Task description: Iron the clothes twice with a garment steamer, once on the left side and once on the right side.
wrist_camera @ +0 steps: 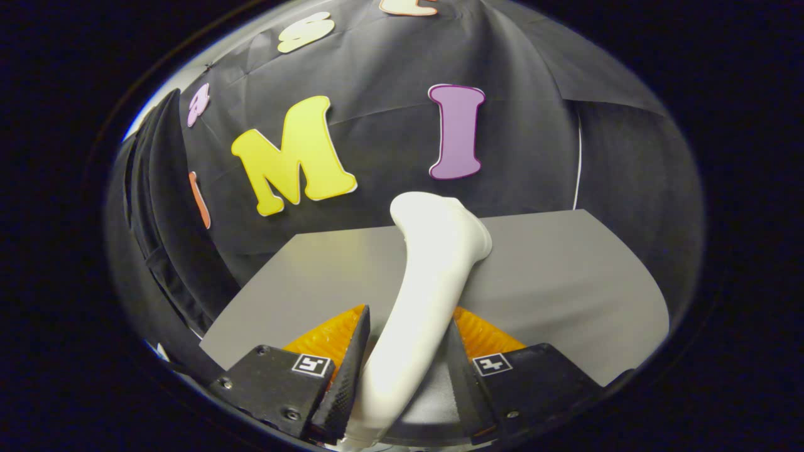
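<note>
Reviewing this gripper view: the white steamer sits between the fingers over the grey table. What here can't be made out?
- Garment steamer: its nozzle face points away toward the booth wall, so steam holes and any steam are hidden.
- Steamer's lower handle: cut off below the gripper, whose fingers press on it from both sides.
- Dark clothes hanging beside the grey table: stretched by the fisheye, garment type unclear.
- Table surface behind the steamer: covered by its body.

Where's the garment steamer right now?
In the gripper view, the white garment steamer sits between the gripper's two fingers, which press on its handle from both sides. Its head reaches forward over the grey table, toward the black cloth wall.
</note>
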